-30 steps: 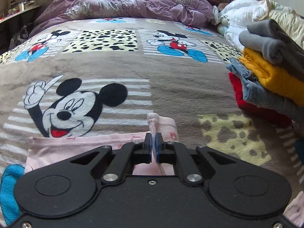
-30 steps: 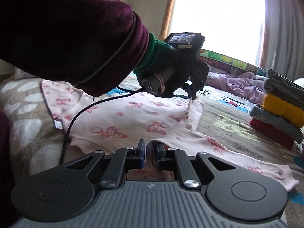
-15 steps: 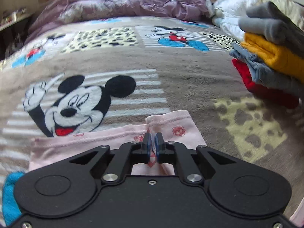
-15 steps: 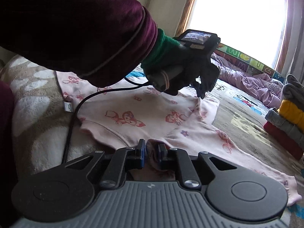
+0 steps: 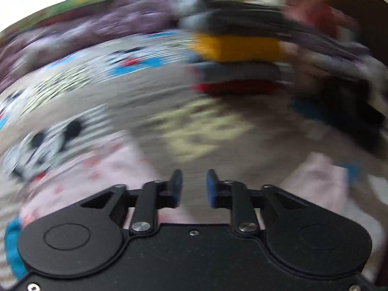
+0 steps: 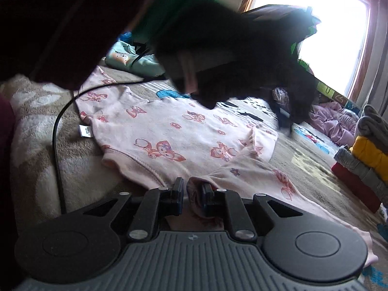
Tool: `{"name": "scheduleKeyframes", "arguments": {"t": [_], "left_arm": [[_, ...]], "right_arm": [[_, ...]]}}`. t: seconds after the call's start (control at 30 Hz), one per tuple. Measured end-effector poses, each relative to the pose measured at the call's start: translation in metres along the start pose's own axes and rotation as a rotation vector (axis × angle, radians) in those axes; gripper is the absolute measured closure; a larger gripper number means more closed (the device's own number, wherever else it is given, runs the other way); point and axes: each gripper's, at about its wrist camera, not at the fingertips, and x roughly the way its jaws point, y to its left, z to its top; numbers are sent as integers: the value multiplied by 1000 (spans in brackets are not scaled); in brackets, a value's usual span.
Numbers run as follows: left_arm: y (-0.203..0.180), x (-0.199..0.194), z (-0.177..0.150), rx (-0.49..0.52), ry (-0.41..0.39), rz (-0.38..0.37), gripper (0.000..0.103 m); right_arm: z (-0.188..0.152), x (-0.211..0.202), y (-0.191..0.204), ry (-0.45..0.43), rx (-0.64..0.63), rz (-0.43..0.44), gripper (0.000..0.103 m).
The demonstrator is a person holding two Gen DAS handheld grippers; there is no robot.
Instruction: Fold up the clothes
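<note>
Clearly limp and light, the pink shirt [image 6: 174, 143] wants gripping at hems: right gripper [image 6: 191, 194] jaws pinch a bunched edge, left gripper [image 5: 194, 185] jaws, just opened, are empty.

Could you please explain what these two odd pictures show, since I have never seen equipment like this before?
There is no robot here: a person holds a two-finger gripper in each hand, with a wide-angle camera looking along the fingers. The blurred picture is from the left gripper; its jaws have just been opening and nothing is between them. The sharper one is from the right gripper, which pinches a fold of the pink printed garment spread on the cartoon blanket. A gloved hand carries the left gripper across that view. A stack of folded clothes stands at the right.
</note>
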Motion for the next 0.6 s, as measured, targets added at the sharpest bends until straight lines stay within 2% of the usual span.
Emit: {"name": "scheduleKeyframes", "arguments": {"t": [0.03,0.13,0.23,0.4,0.5,0.57,0.6], "left_arm": [[-20,-1,5,62,10,-39,57],[-79,1,17,251,63,-138,57],[-130,16,20,397,124,-153,57],[-183,47,9,557,211,-100,57],[-197,63,2,600,236,-12,57],[-201,71,-1,595,250,42,77],[-201,73,-1,582,258,46,96]], "right_arm": [[0,0,1,-2,-7,-5,86],[-2,-1,5,-7,-27,-22,86],[-3,-1,8,-10,-36,-30,85],[-3,-1,11,-16,-47,-41,85],[-3,-1,12,-18,-50,-45,85],[-3,0,12,-19,-49,-45,85],[-2,0,12,-19,-49,-45,85]]}}
